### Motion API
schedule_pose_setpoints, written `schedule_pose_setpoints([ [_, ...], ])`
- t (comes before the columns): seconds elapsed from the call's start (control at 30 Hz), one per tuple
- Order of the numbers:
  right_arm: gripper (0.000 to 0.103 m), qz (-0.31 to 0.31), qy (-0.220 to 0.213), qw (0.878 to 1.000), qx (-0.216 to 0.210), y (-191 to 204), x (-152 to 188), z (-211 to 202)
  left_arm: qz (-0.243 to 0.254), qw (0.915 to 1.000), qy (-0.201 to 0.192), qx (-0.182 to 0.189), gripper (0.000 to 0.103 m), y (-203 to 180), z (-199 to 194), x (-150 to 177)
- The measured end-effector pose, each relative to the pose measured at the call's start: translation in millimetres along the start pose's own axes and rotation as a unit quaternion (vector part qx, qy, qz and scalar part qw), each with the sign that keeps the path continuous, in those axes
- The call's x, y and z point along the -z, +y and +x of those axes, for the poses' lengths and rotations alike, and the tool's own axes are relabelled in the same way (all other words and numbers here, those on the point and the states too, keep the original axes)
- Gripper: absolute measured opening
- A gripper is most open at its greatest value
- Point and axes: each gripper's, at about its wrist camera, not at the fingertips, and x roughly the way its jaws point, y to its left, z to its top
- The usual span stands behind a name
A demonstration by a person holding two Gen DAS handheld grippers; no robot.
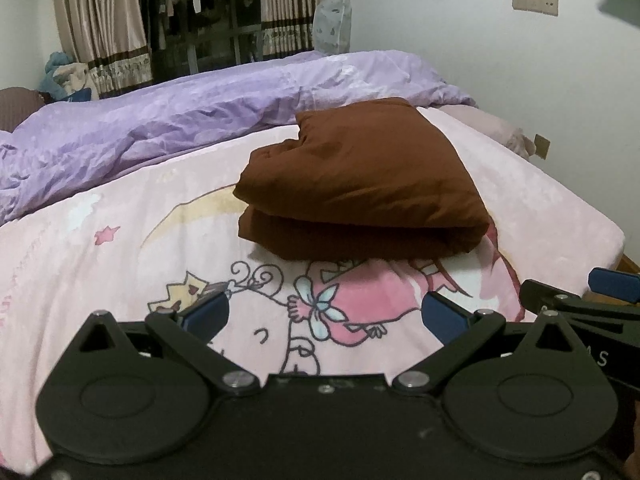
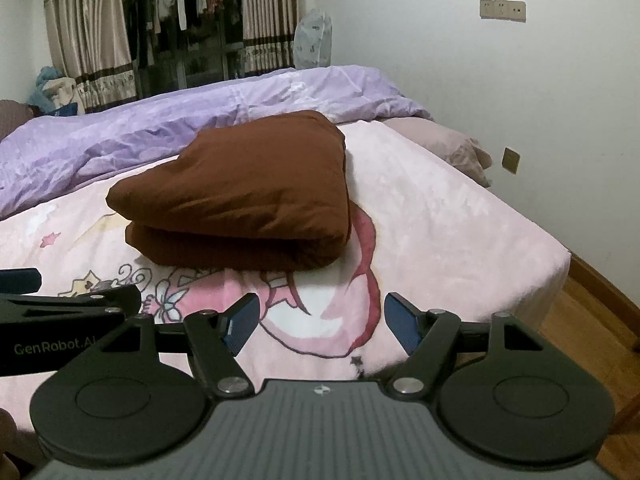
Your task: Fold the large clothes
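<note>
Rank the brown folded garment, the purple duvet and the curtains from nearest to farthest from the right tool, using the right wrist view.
From the right tool:
1. Brown folded garment, just ahead on the pink blanket, left of centre.
2. Purple duvet, behind it across the bed.
3. Curtains, at the far window.

A bed (image 1: 540, 208) with a pink cartoon-print sheet carries a folded brown garment (image 1: 360, 184) and a rumpled lilac duvet (image 1: 160, 120).

One brown folded garment (image 1: 360, 184) — two grippers (image 1: 326, 314)
</note>
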Motion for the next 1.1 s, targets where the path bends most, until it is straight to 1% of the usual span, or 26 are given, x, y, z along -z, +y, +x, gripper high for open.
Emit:
schedule_pose_setpoints([
  [0.47, 0.083, -0.001, 0.002, 1.000, 0.000, -0.6, 1.5, 0.7, 0.000, 1.0000, 0.003, -0.002, 0.103, 0.2, -2.1, 1.4],
  [0.87, 0.083, 0.004, -0.010, 1.000, -0.002, 0.4, 0.7, -5.7, -0.004, 1.0000, -0.008, -0.002, 0.103, 0.8, -7.9, -0.1],
  [1.1, 0.083, 0.004, -0.010, 1.000, -0.001, 0.1, -0.5, -6.3, -0.004, 1.0000, -0.007, -0.004, 0.103, 0.2, -6.9, -0.9],
])
